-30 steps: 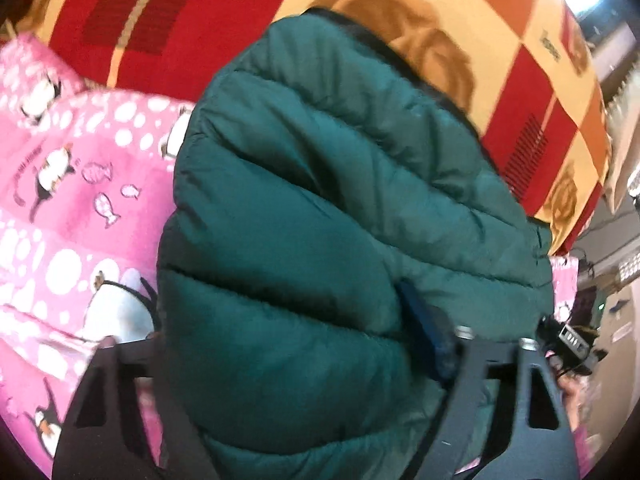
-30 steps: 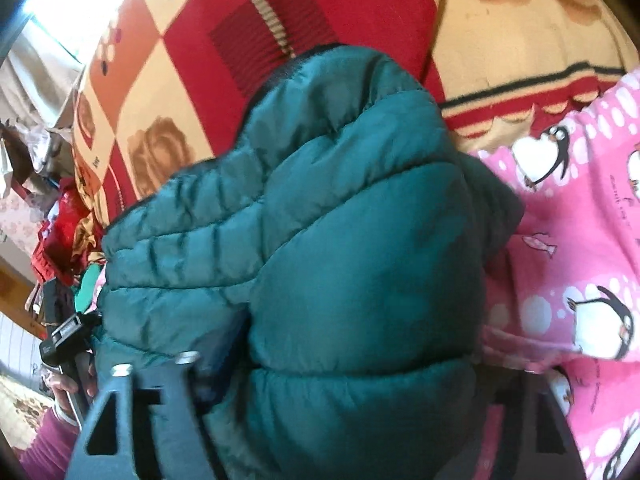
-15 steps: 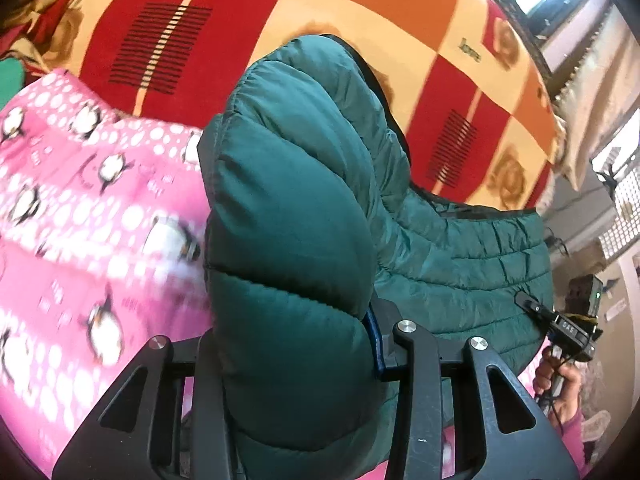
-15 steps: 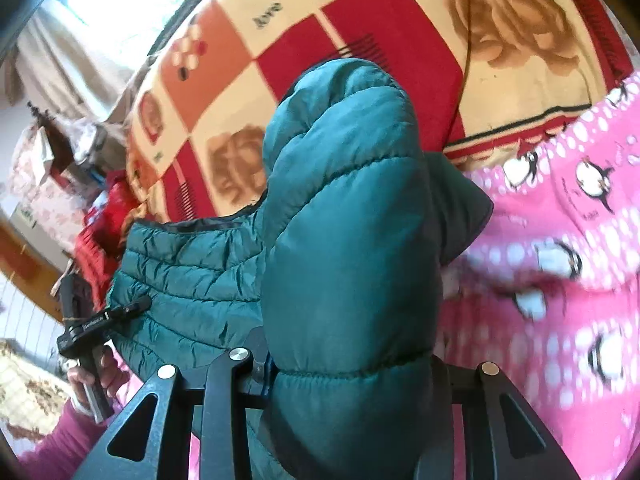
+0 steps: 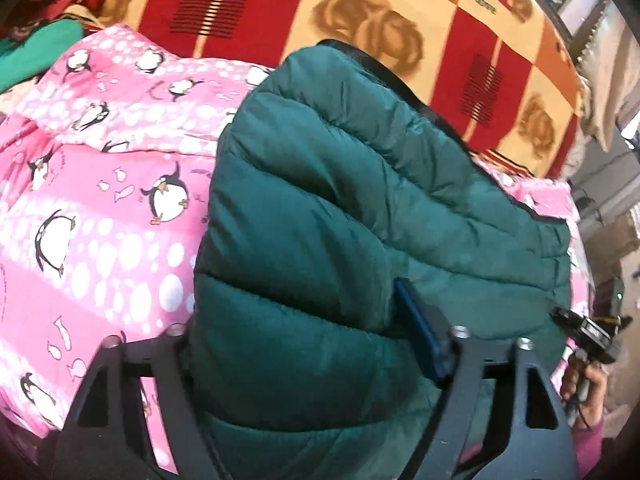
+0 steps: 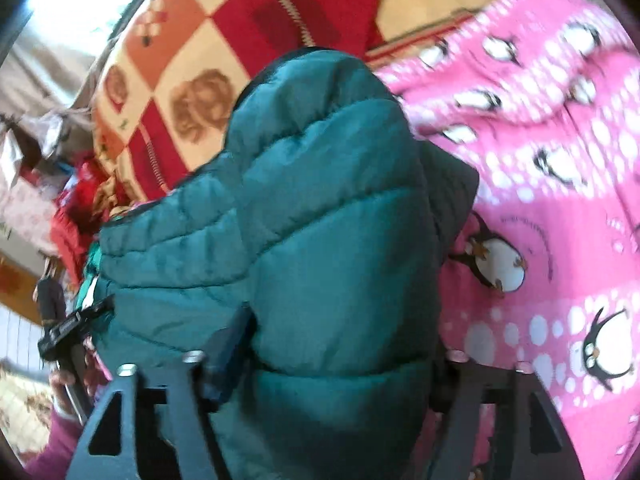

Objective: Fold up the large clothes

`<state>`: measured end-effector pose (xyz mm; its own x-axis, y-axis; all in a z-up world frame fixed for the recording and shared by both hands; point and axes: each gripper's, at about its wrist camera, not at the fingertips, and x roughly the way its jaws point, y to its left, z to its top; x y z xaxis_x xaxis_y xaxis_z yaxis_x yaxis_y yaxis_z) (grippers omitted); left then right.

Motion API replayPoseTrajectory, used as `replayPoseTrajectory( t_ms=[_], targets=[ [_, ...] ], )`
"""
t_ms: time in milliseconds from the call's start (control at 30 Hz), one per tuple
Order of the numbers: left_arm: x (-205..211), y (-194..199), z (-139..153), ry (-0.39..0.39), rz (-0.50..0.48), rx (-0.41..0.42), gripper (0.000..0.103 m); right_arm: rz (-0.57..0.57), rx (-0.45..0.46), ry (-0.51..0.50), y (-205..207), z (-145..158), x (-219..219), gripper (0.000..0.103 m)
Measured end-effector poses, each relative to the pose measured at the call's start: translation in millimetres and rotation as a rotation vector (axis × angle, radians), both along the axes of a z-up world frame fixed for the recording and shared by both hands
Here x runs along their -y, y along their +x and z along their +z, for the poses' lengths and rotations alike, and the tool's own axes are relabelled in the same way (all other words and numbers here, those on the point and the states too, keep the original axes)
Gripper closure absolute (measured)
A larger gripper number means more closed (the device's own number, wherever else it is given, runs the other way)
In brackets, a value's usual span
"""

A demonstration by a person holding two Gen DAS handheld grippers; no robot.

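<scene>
Left wrist view: left gripper (image 5: 296,340) w/ jaws opening, a thick fold of the green puffer jacket (image 5: 360,208) bulging between them; pads look to still touch the fabric, but can't tell if they press. Jacket lies on the pink penguin blanket (image 5: 100,200), red-and-cream checked blanket (image 5: 320,8) behind. Other hand (image 5: 580,376) w/ its tool at right edge.

Right wrist view: right gripper (image 6: 340,352) likewise opening, jacket (image 6: 320,220) fold filling the gap. Penguin blanket (image 6: 552,160) on right, checked blanket (image 6: 192,80) upper left.
</scene>
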<state>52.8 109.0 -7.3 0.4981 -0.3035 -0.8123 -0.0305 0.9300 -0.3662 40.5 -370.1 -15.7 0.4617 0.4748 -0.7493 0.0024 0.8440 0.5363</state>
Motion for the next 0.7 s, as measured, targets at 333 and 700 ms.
replayPoseTrajectory(
  t_ms=[333,700],
  targets=[
    [3.0,-41.3,41.4,0.141,0.141,0.149,0.021,-0.093,0.177,-0.295,-42.7,72.5,-15.7,0.030],
    [57.9,-81.0,67.0,0.289,0.107,0.273,0.021,-0.110,0.270,-0.321,-75.3,104.5,-78.0,0.017]
  ],
)
